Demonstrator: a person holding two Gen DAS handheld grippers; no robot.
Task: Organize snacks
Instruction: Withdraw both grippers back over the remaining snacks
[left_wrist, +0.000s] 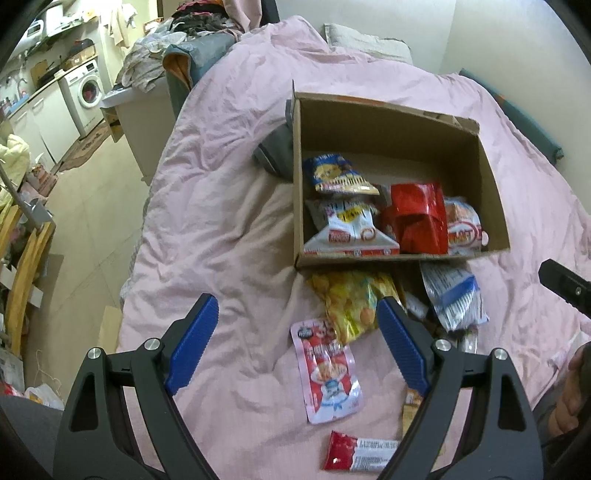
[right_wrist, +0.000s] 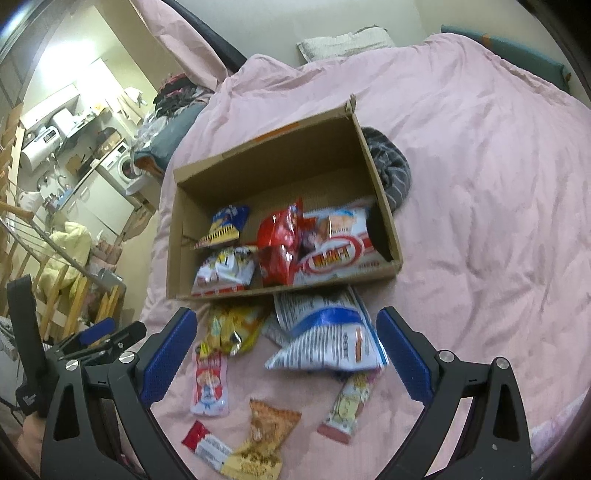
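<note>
Right wrist: spread fingers (right_wrist: 400, 354) above loose snacks (right_wrist: 325, 339), empty.

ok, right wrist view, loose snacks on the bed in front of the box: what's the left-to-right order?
Left to right: red-and-white pouch → orange-brown snack bag → pink-and-yellow bar. The yellow bag and the big blue-and-white bag overlap near the cardboard box, so I left them out.
</note>
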